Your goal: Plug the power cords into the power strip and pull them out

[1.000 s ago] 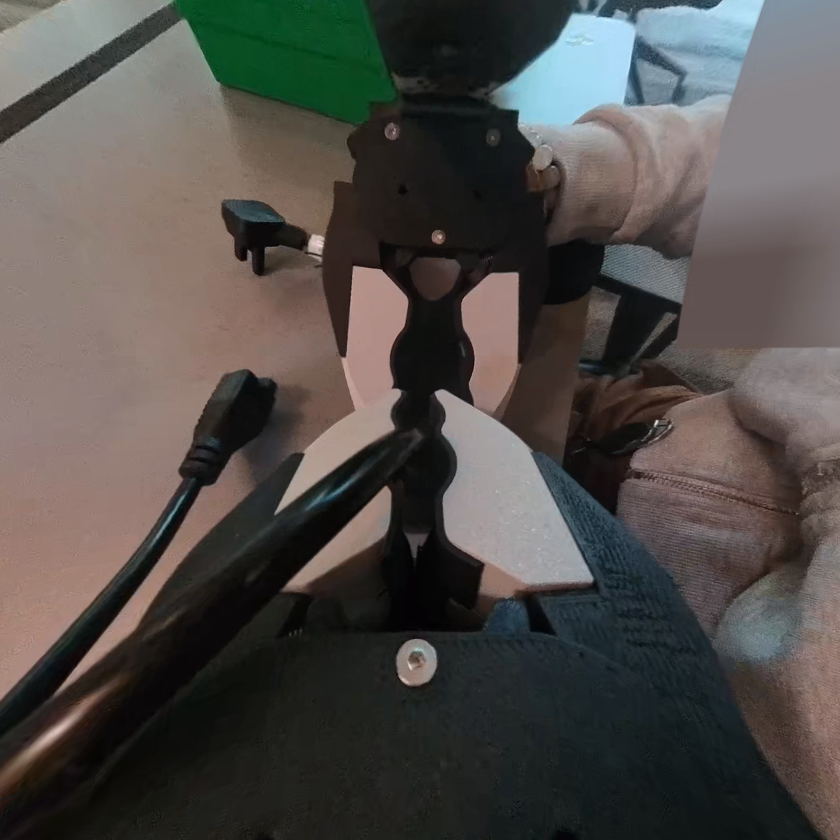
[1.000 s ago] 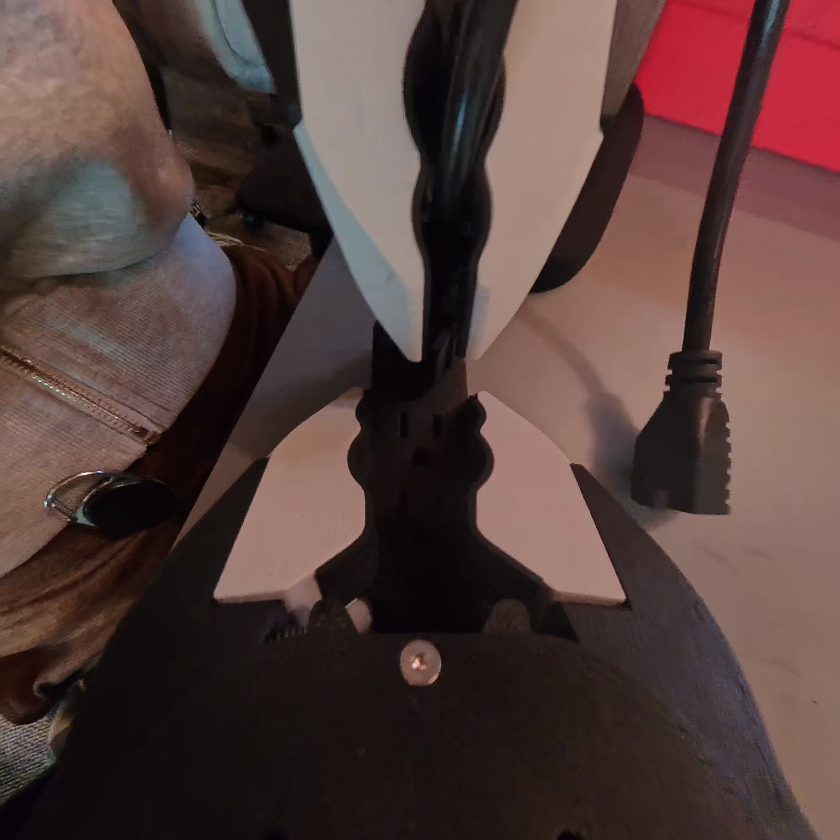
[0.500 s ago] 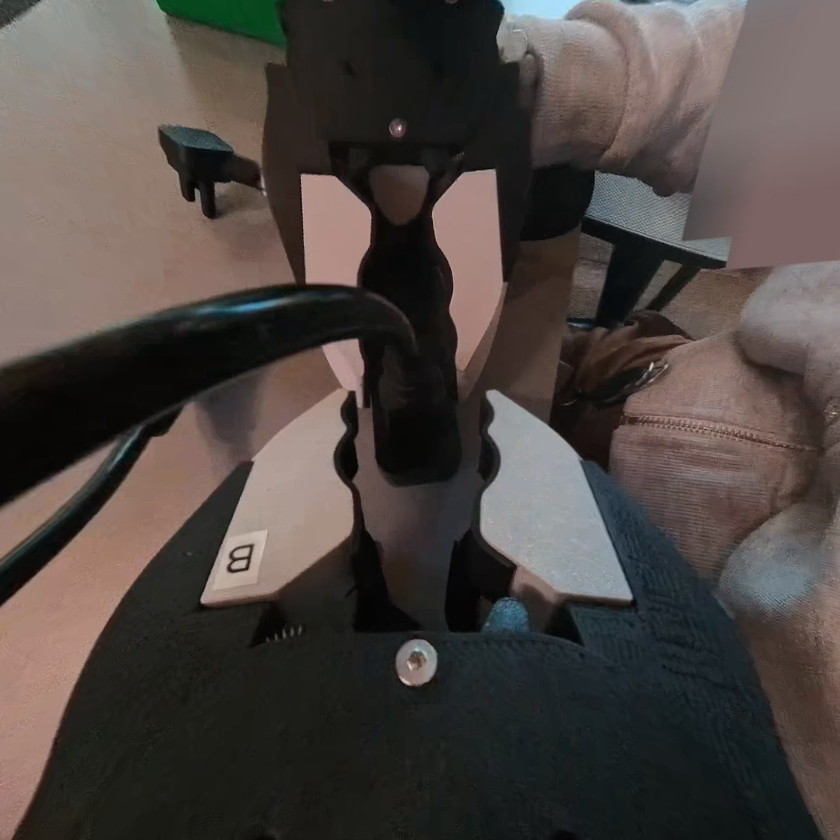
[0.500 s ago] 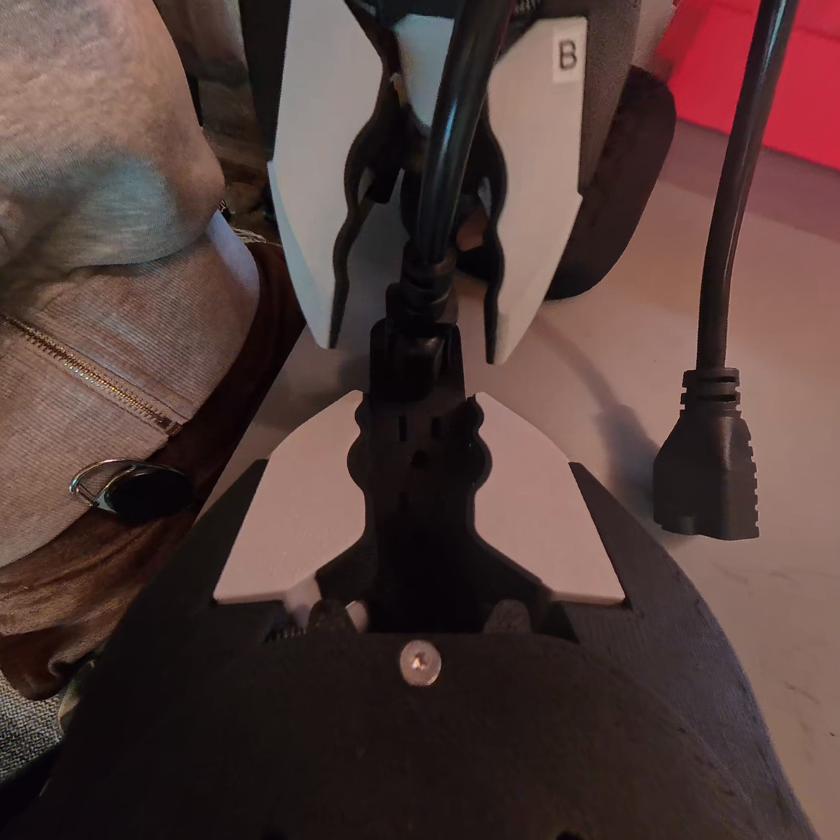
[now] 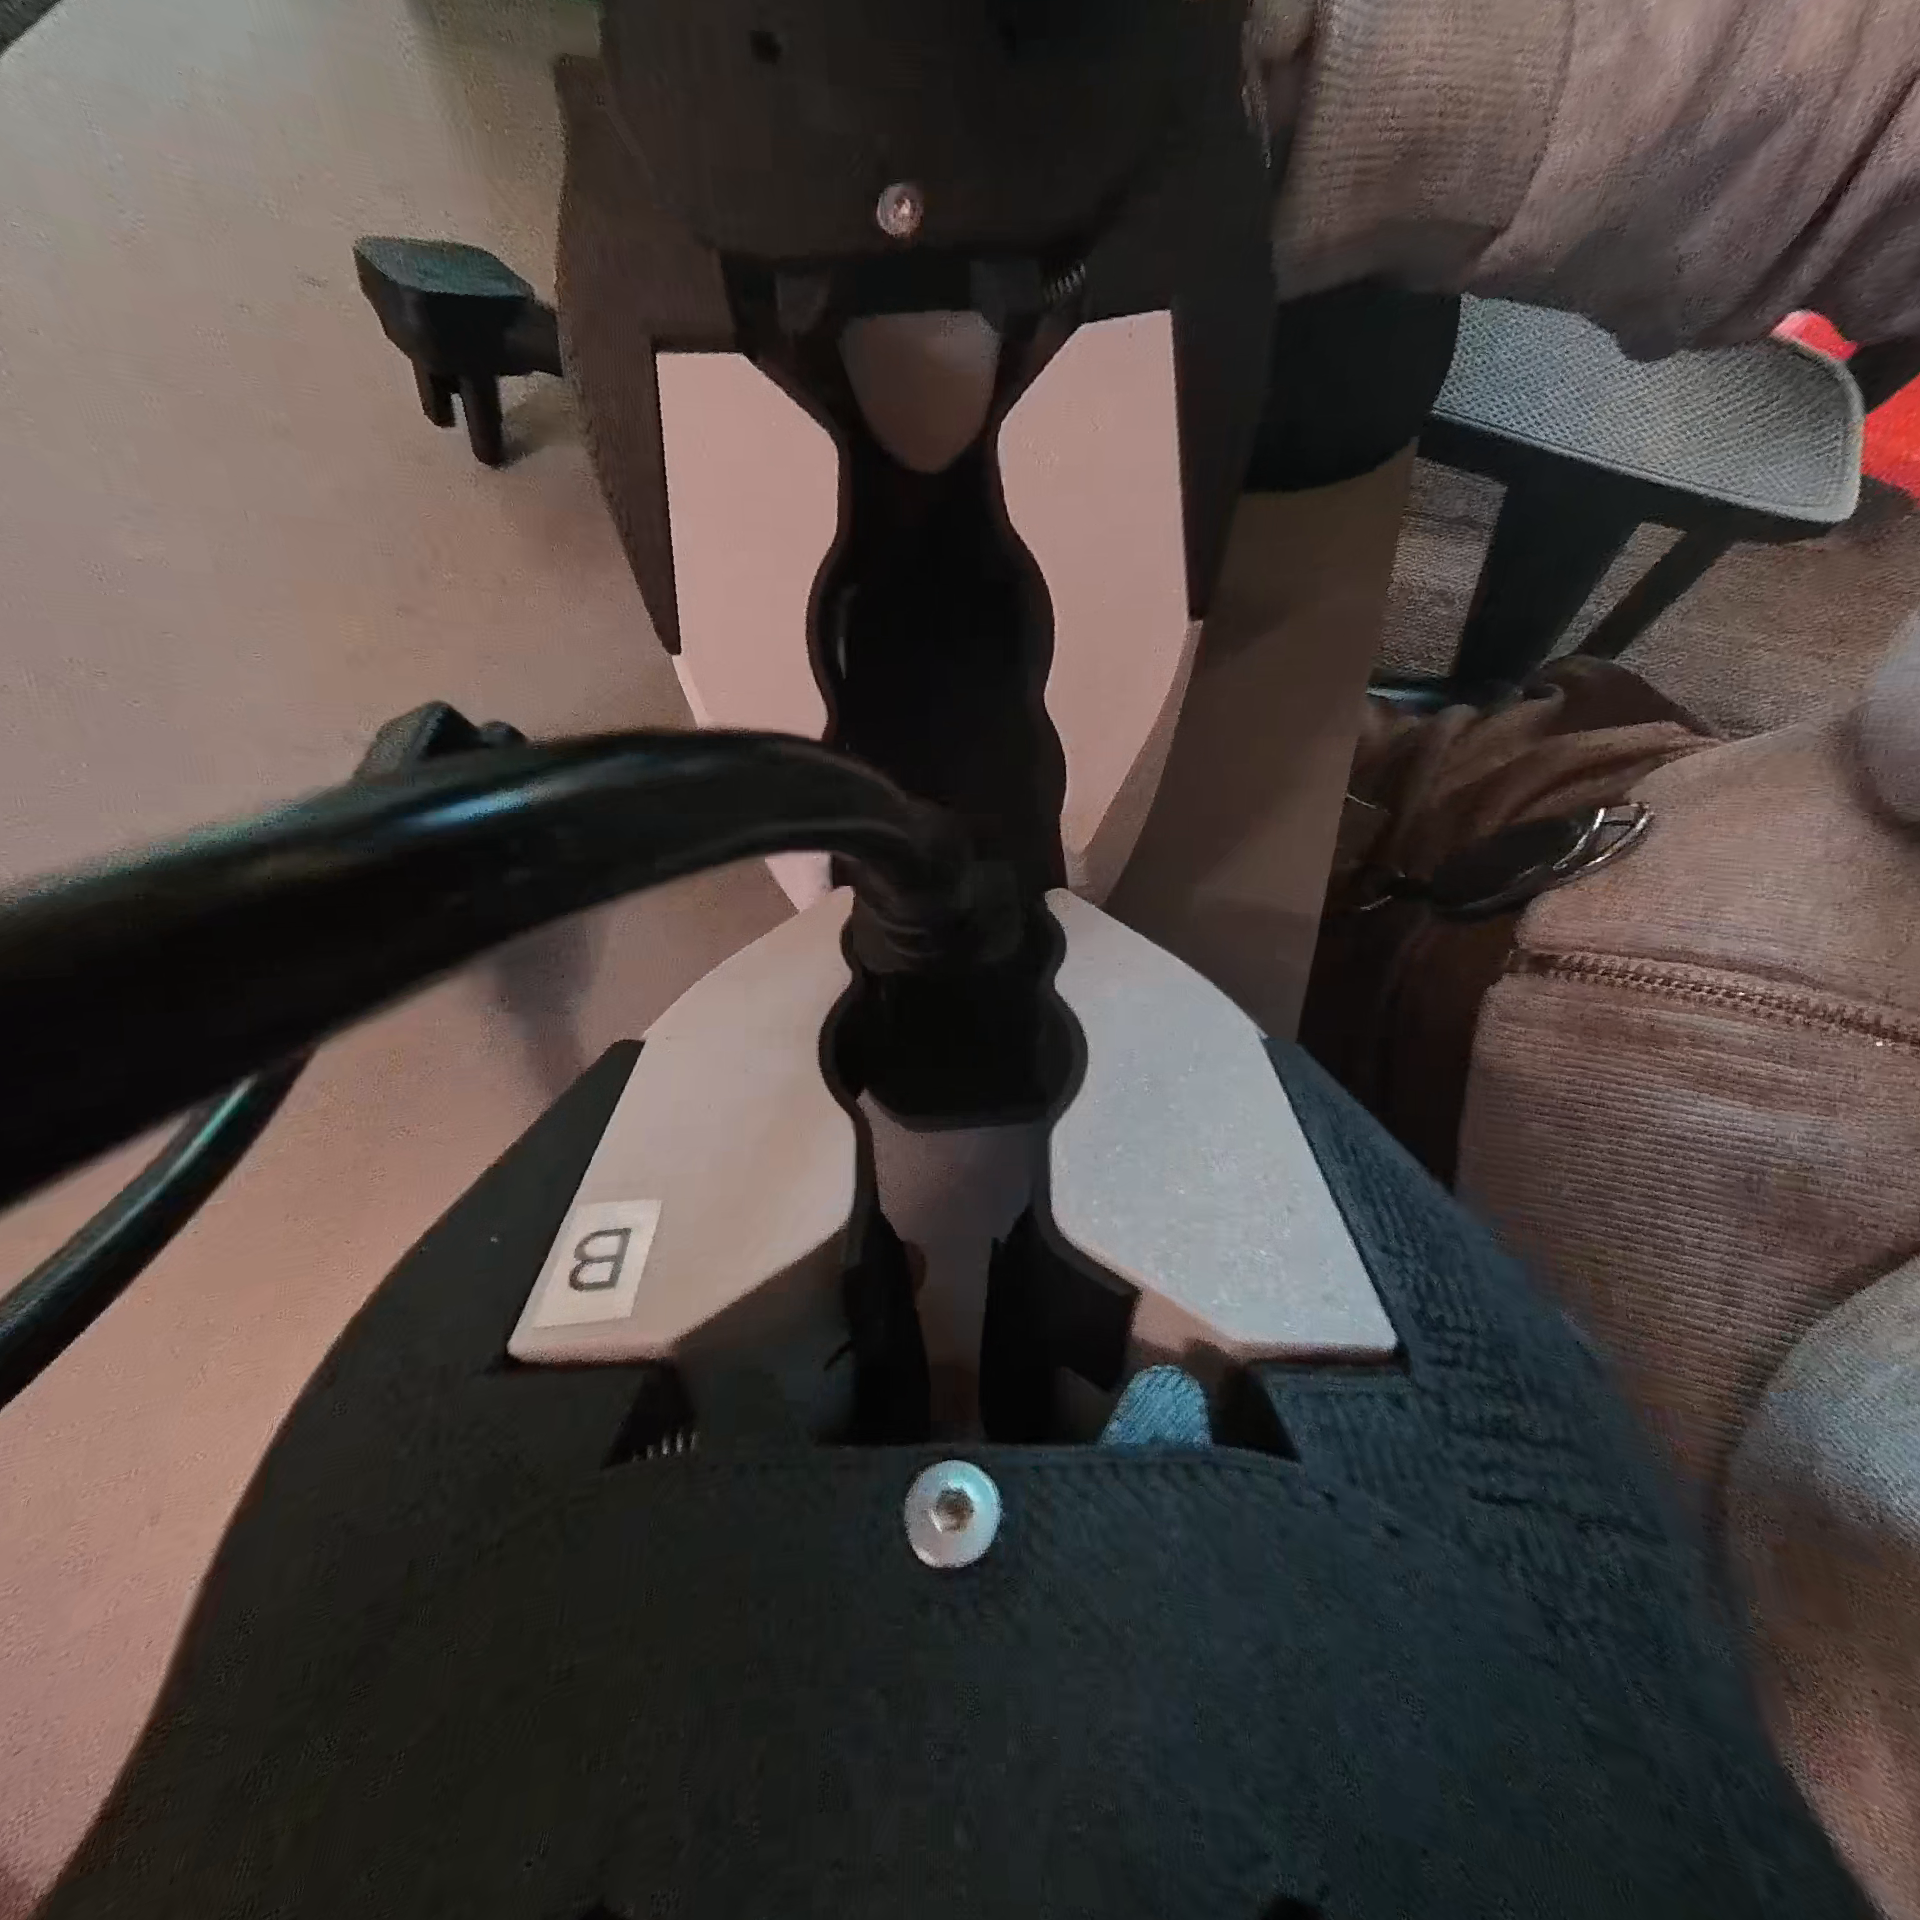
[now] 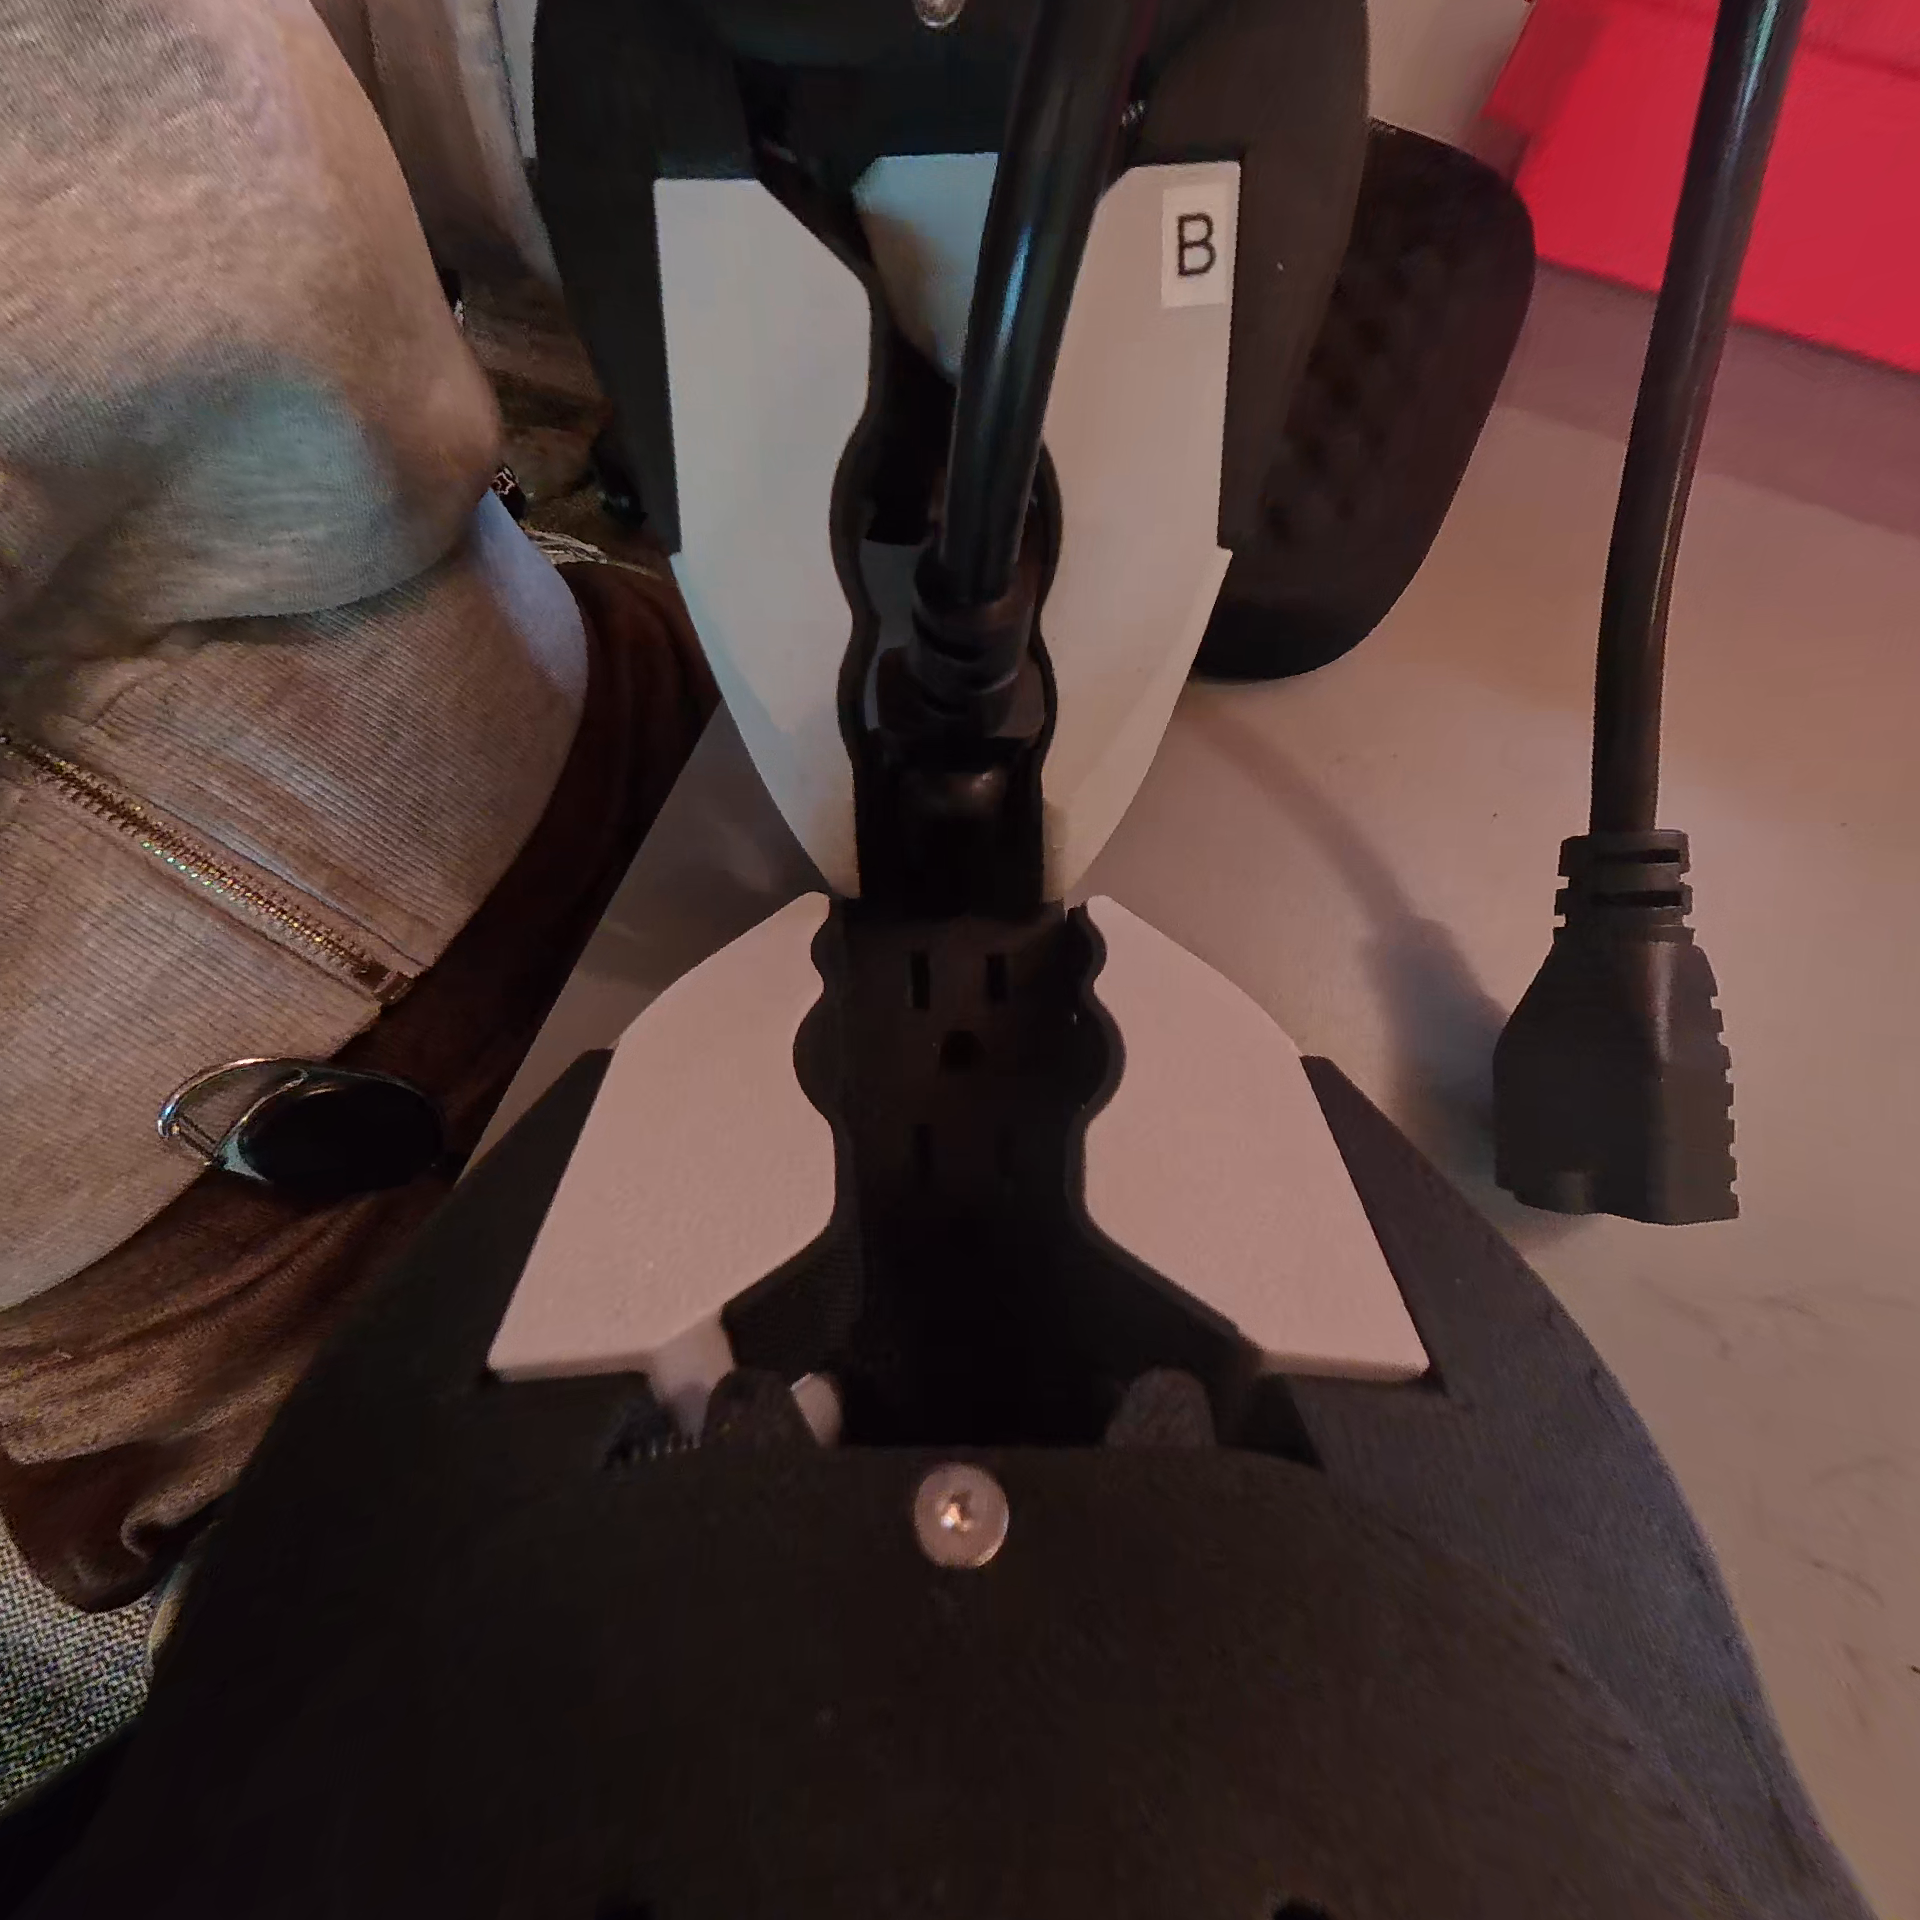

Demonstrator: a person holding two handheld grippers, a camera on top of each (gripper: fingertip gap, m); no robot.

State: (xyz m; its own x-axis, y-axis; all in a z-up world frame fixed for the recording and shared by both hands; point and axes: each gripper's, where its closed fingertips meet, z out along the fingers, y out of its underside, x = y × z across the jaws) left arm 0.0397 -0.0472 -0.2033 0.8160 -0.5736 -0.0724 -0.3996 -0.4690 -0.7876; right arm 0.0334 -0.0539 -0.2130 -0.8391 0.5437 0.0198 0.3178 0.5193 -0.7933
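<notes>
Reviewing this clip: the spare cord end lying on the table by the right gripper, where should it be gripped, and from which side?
Probably the ribbed flanks of the connector, not the cable. It lies flat on the table, the cable running away from the camera, so coming from above with one finger on each ridged side suits it; the ridges should resist slipping.

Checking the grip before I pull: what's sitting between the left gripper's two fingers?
The plug of the black cord, seated at the power strip; the left gripper clamps it, seen in both wrist views.
</notes>
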